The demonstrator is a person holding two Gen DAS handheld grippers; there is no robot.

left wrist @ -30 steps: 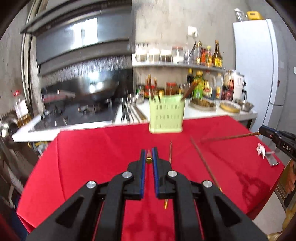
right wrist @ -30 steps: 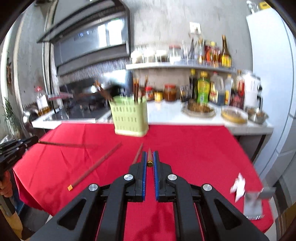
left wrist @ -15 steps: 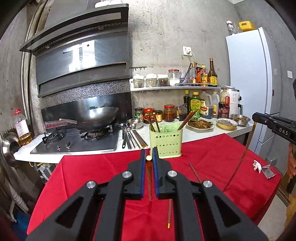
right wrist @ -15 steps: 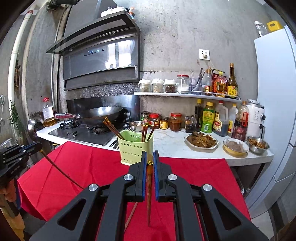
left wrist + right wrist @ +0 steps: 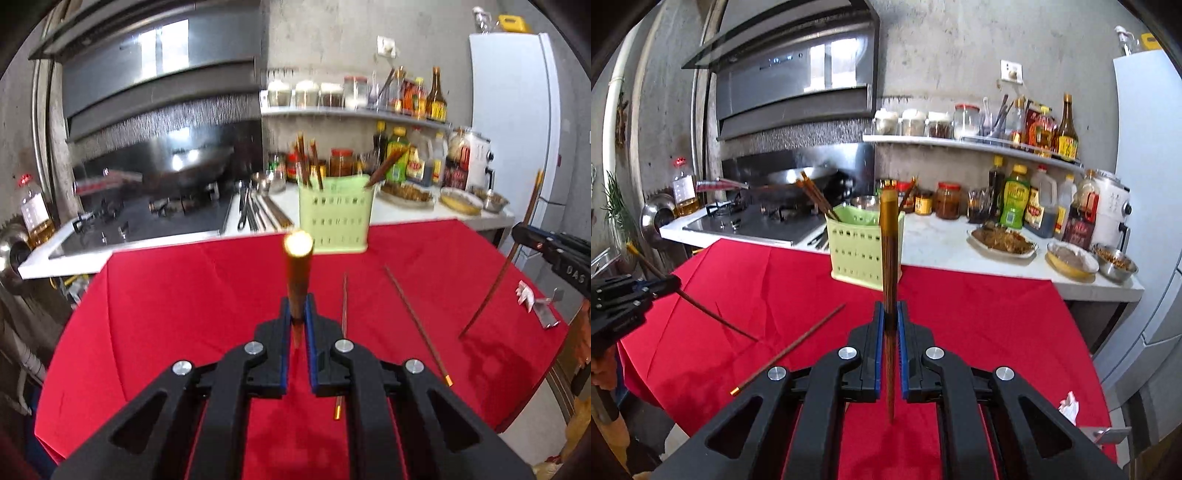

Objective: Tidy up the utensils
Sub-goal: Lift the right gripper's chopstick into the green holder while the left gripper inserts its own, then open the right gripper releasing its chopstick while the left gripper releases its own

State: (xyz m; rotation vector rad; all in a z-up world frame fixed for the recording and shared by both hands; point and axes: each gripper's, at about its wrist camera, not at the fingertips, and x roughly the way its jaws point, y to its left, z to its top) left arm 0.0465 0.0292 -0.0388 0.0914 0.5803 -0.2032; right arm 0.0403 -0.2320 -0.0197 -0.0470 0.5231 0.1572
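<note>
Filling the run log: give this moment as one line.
left gripper: shut on chopstick | right gripper: shut on chopstick | green holder: ahead, holds chopsticks | red cloth: two loose chopsticks

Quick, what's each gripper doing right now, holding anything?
Left gripper: closed on a chopstick.
Right gripper: closed on another chopstick, its pointed end down.

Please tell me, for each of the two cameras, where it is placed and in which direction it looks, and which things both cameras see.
Left wrist: sits behind the left gripper, shut on a chopstick, looking over the red tablecloth toward the green holder; right gripper at the right edge.
Right wrist: sits behind the right gripper, shut on another chopstick, same direction; left gripper at the left edge.
Shared: holder, tablecloth, both grippers.
</note>
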